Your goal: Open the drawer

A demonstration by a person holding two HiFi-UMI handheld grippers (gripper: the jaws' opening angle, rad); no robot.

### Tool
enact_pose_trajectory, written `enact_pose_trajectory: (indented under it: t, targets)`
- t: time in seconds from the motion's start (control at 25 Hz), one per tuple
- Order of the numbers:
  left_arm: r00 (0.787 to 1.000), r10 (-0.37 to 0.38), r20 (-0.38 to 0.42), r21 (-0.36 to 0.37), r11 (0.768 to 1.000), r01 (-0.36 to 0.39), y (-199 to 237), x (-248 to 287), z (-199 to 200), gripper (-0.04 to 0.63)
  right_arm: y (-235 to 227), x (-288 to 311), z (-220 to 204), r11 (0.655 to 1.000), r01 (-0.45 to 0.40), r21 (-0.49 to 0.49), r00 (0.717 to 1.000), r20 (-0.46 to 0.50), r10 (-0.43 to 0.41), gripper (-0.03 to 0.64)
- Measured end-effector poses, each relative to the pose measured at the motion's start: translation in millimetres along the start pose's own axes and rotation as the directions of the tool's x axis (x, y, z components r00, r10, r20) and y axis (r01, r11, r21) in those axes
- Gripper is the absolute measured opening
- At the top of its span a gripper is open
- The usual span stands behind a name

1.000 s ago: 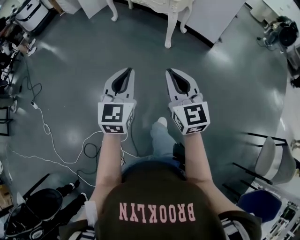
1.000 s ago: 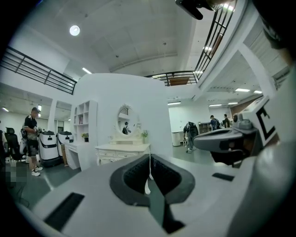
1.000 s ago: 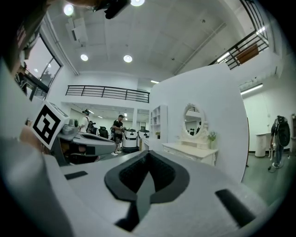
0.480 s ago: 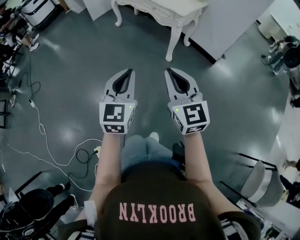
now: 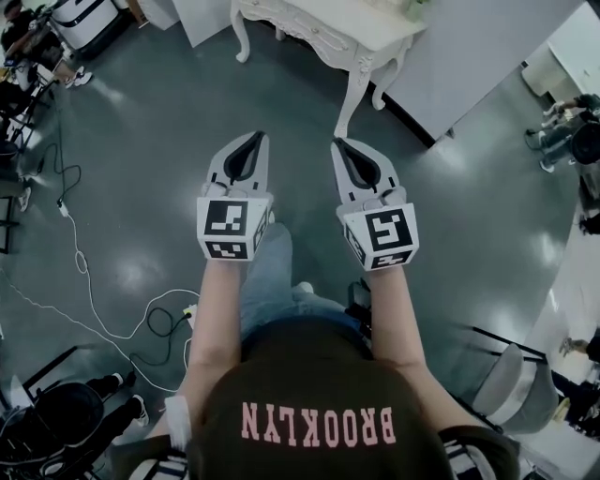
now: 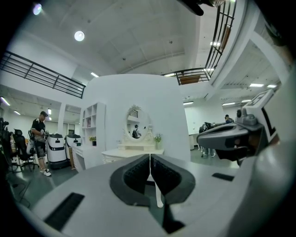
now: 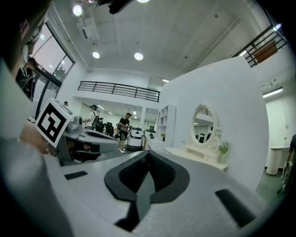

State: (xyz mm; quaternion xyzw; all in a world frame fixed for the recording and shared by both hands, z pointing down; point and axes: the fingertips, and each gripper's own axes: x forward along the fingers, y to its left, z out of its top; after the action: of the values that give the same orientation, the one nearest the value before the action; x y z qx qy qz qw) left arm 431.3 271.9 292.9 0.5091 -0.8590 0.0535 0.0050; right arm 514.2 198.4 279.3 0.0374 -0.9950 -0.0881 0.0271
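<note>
A white ornate dressing table [image 5: 330,26] with curved legs stands against a white wall at the top of the head view. Its drawer cannot be made out from above. My left gripper [image 5: 254,139] and right gripper [image 5: 338,143] are held side by side over the grey floor, pointing level at the table and well short of it. Both are shut with nothing between the jaws. The left gripper view shows its closed tips [image 6: 150,156] in front of the table [image 6: 132,152] and its oval mirror [image 6: 137,127]. The right gripper view has its closed tips [image 7: 147,152] left of the table [image 7: 199,157].
White and black cables [image 5: 86,272] trail over the floor at left. White wheeled machines [image 5: 82,19] stand at the far left and a chair [image 5: 514,389] at the lower right. A person [image 6: 40,141] stands by the machines. A white partition [image 5: 469,56] backs the table.
Both grippers, still shut, have moved forward together. The dressing table has come further into the head view and nearer to the tips, and the person's legs have stepped.
</note>
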Motion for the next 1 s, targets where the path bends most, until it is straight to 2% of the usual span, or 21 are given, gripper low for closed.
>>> enact_pose_trajectory:
  t: [0.12,0.44,0.68,1.0]
  targets:
    - [1.000,0.002,0.021,-0.003,1.000,-0.001,20.1,20.9,6.0,0.006,-7.4,24.0,2.4,1.000,0.010,-0.012,1.000,0.003,-0.010,-0.003]
    - [1.000,0.005,0.001,-0.052,0.999,-0.005,95.2,98.7,-6.6,0.006,-30.3,119.2,-6.6,0.999,0.047,-0.017,0.998,-0.034,-0.048,-0.003]
    - [0.999,-0.046,0.019,-0.088,0.995,0.048,151.0,167.4,-5.1,0.006,-52.7,197.0,-11.3,0.996,0.090,-0.020,0.993,-0.078,-0.092,-0.003]
    - [0.994,-0.107,-0.009,-0.112,0.988,0.105,231.7,256.7,-11.8,0.006,-84.7,307.7,-8.8,0.988,0.145,-0.047,0.983,-0.108,-0.150,-0.002]
